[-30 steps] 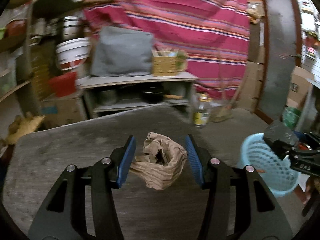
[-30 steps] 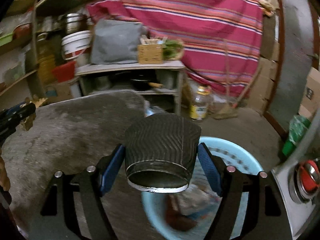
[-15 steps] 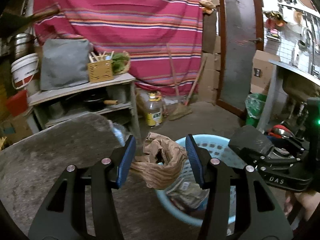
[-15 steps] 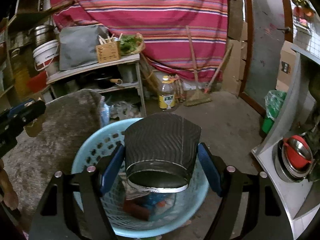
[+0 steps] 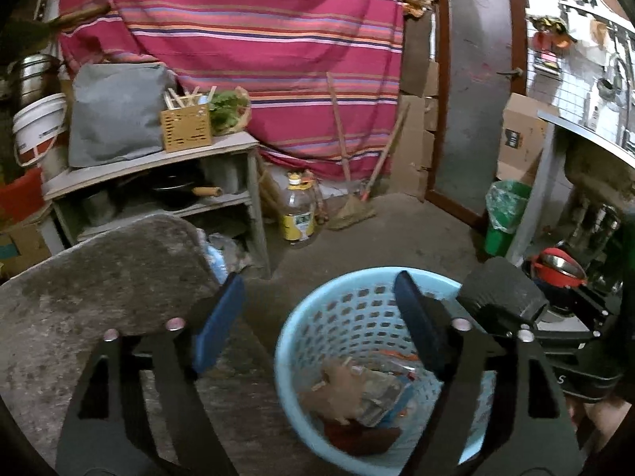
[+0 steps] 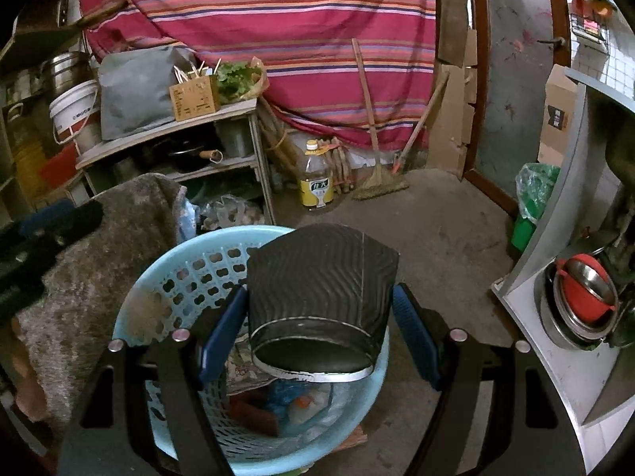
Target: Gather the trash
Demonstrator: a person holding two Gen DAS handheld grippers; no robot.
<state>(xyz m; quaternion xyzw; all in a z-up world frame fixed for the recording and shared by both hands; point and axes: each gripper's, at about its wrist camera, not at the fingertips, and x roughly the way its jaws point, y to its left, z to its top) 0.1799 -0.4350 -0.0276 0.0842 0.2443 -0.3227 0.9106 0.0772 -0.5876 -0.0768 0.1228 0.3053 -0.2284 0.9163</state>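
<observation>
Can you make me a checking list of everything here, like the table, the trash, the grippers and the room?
Surface: gray table, worn top.
Job's things: blue basket on the floor holds brown paper and wrappers; black cup.
Clutter: oil bottle, broom.
Grippers: left gripper open, holding nothing; right gripper around the black cup over the basket.
Cables: nothing seen.
Surroundings: striped cloth, shelf, green bin.

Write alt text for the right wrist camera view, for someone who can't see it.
The right gripper holds a black ribbed paper cup on its side directly above a light blue plastic basket that already holds wrappers and other trash. A grey table lies to the left, with a striped red curtain and cluttered shelves behind.
</observation>
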